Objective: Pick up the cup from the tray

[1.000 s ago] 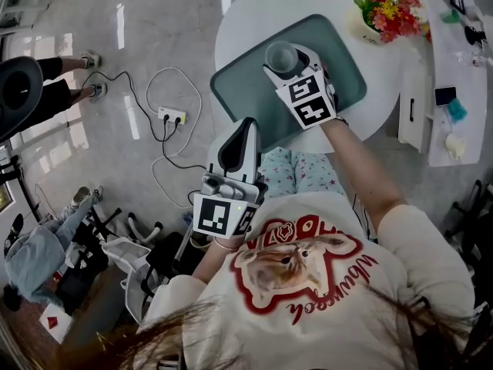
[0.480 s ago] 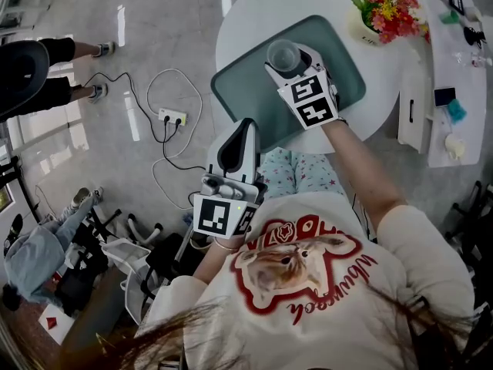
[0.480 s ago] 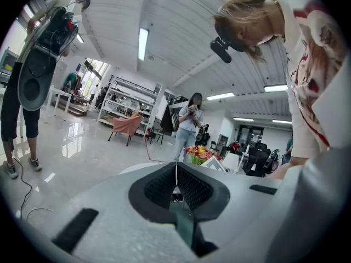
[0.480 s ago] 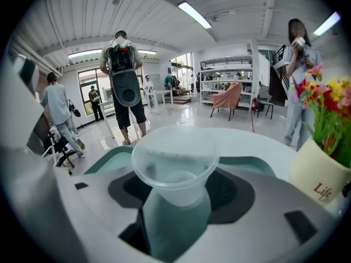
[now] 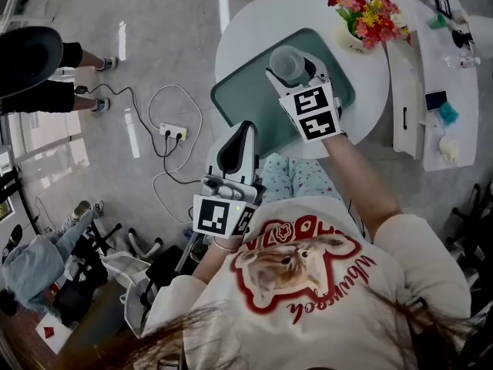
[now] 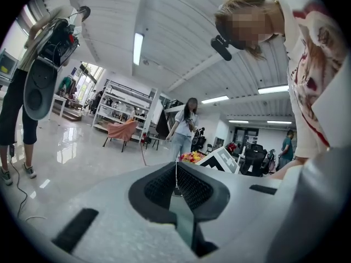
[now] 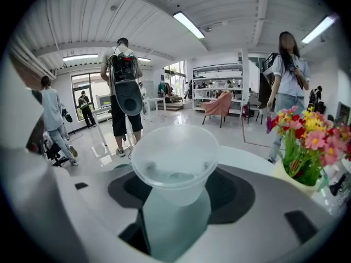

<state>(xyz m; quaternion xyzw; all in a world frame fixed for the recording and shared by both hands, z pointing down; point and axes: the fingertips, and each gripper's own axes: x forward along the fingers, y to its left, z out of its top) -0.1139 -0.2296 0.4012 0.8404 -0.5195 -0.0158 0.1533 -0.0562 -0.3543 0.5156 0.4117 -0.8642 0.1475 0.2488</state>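
Note:
A clear plastic cup [image 5: 286,62] is held upright between the jaws of my right gripper [image 5: 296,69], over the far half of the grey-green tray [image 5: 246,91] on the round white table [image 5: 246,29]. In the right gripper view the cup [image 7: 173,158] fills the gap of the right gripper [image 7: 174,199], whose jaws press on its lower body. The cup looks empty. My left gripper [image 5: 240,135] hovers close to my body, off the table's near edge. In the left gripper view the left gripper [image 6: 175,177] has its pads together with nothing between them.
A vase of red and yellow flowers [image 5: 367,14] stands on the table beyond the tray's right corner, and the flowers [image 7: 310,141] are just right of the cup. A white side table [image 5: 431,68] with small items is at right. A power strip [image 5: 172,132] with cables lies on the floor; a person [image 5: 38,72] stands at left.
The right gripper has stayed shut on the cup and carried it a little higher and farther over the tray. The left gripper has not moved. The person at left has shifted.

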